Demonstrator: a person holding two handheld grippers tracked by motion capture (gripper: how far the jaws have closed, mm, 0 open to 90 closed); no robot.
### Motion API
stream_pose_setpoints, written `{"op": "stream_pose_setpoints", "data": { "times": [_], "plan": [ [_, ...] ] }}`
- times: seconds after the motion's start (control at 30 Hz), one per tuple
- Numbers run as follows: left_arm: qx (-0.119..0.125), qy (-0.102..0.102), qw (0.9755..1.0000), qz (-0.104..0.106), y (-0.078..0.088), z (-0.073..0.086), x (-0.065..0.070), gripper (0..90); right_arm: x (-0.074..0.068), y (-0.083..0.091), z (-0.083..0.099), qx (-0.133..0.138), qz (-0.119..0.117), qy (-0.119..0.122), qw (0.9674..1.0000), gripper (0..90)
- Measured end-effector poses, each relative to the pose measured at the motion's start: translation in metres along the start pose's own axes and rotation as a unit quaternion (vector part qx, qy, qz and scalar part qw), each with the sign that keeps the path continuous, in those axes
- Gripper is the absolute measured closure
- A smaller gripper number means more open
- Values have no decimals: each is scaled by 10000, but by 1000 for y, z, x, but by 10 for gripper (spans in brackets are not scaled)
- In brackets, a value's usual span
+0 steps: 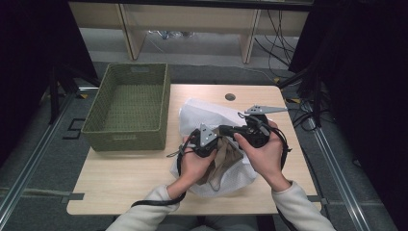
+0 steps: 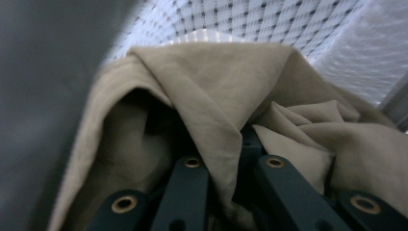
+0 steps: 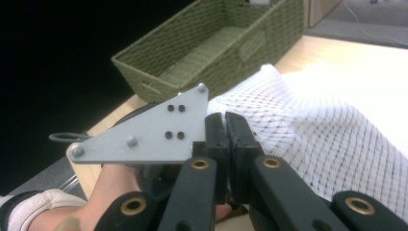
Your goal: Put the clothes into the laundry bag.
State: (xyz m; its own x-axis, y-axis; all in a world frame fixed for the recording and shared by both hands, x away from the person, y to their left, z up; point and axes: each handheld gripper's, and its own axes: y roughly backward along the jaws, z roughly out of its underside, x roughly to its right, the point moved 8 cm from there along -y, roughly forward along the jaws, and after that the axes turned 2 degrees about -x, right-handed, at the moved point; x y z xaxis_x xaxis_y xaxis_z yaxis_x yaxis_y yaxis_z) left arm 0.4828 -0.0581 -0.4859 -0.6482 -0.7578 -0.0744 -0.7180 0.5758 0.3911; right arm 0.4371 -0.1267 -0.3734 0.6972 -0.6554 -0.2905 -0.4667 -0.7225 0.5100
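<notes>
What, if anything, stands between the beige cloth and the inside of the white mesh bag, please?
Nothing visible does. The left gripper is shut on the beige cloth right at the opening of the white mesh bag, whose edge the right gripper pinches.

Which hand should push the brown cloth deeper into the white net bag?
Probably the left gripper: its jaws are shut on the beige cloth at the mesh bag. The right gripper pinches the bag's edge.

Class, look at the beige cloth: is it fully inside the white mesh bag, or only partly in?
Partly in. The beige cloth sticks out of the white mesh bag toward the person, bunched in the left gripper.
</notes>
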Motion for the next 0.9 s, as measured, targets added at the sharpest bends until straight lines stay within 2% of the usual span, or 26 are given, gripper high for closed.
{"op": "stream_pose_setpoints", "data": {
  "times": [0.03,0.07,0.1,0.13,0.2,0.23,0.27,0.3,0.37,0.4,0.43,0.47,0.5,0.53,0.57,0.6,0.63,0.67,0.73,0.77,0.8,0.9],
  "plan": [
    [29,12,10000,12,0,-1,0,842,0,-1,1,-41,-2,-126,9999,900],
    [38,25,10000,1,1,-2,-1,836,4,-2,1,-12,5,19,10000,900],
    [38,25,10000,1,1,-2,-1,831,3,-1,2,-53,6,-156,9999,900],
    [46,12,10000,-18,3,-3,-2,823,5,-2,2,-33,23,-69,10000,900],
    [49,12,10000,-21,5,-2,-3,794,4,-2,3,-62,22,-75,9999,900],
    [40,7,10000,-12,5,-2,-3,778,6,-2,3,-49,144,18,9999,900],
    [39,21,10000,6,6,-1,-2,759,6,-1,3,-63,155,30,9999,900],
    [39,21,10000,6,6,-1,-2,737,4,-2,4,-79,40,-21,10000,900],
    [41,40,9999,90,9,0,0,677,4,-3,4,-76,58,-3,10000,900],
    [65,60,9999,72,11,0,0,646,6,-2,4,-101,173,48,9998,900],
    [65,60,9999,72,11,0,0,619,5,-4,5,-81,60,-15,9999,900],
    [27,35,9999,129,13,1,0,586,7,-4,5,-108,177,47,9998,900],
    [0,76,9999,154,16,2,0,557,5,-5,6,-141,79,-45,9999,900],
    [2,63,9999,150,18,2,0,533,5,-5,7,-136,112,-86,9998,900],
    [2,63,9999,150,18,2,0,515,6,-7,6,-110,66,79,9999,900],
    [5,67,9998,162,22,2,0,499,7,-6,7,-144,161,71,9997,900],
    [-23,40,9999,161,24,3,0,484,4,-6,8,-220,124,-91,9996,900],
    [-39,47,9998,177,26,4,0,466,3,-7,9,-216,65,-109,9997,900],
    [-19,42,9999,166,31,6,-1,443,4,-9,10,-183,128,36,9997,900],
    [1,45,9998,193,33,6,-1,434,2,-10,12,-251,56,-5,9997,900],
    [-1,55,9998,206,36,6,-1,427,1,-10,14,-283,99,-55,9995,900],
    [-5,33,9997,226,42,8,-2,414,1,-12,15,-314,32,-26,9995,900]
  ]
}}
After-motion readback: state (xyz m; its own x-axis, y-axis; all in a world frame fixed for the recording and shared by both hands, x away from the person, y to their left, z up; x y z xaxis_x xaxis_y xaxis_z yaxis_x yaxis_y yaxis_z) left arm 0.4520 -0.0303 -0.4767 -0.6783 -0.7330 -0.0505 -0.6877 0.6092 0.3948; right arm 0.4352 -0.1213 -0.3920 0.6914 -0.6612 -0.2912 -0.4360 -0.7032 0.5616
